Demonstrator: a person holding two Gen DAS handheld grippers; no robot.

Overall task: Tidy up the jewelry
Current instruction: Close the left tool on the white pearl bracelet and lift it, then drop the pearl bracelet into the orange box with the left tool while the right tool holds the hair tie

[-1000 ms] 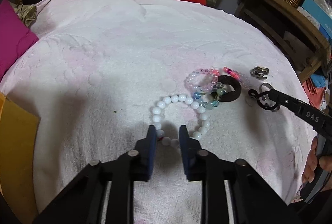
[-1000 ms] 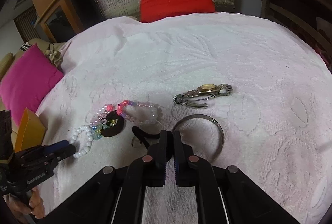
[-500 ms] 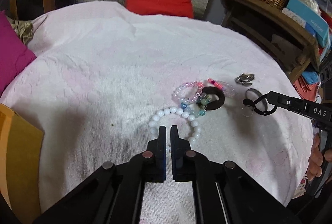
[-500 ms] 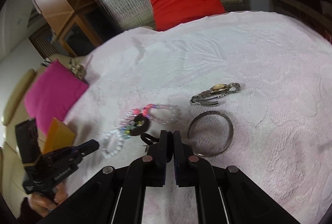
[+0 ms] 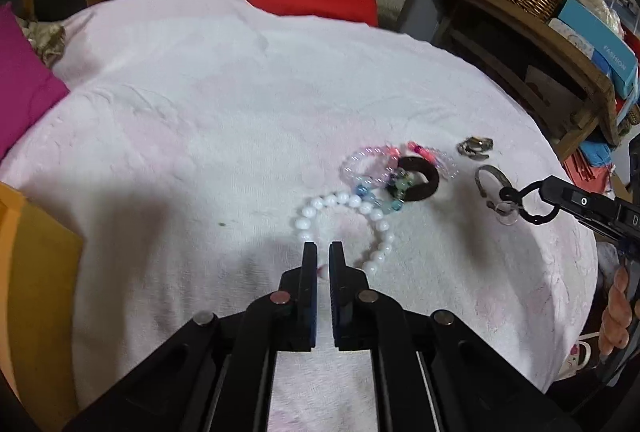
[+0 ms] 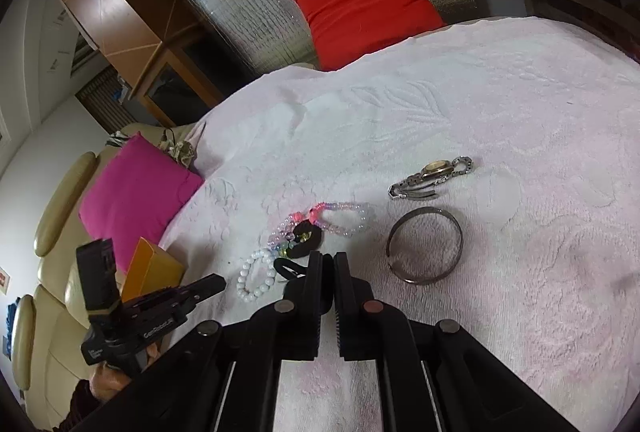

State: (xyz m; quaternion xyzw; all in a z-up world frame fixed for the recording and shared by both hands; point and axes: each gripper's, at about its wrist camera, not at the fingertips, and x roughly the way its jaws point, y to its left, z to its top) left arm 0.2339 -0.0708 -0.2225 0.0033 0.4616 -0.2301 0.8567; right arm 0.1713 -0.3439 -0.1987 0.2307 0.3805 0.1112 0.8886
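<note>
White tablecloth; left tool clamps white bead bracelet; right tool pinches black loop.

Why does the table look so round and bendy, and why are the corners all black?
Both wrist views use a fisheye lens: it bulges the pink tablecloth and leaves black corners. Left wrist view: slightly blurred, and a soft shadow lies left of the white bead bracelet. Right wrist view: sharper, with the silver bangle crisp.

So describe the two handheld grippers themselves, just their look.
Both are matte black plastic. The left gripper has two flat parallel fingers with blue pads inside and round silver pivot pins. The right gripper matches it, and carries white lettering along its side in the left wrist view.
</note>
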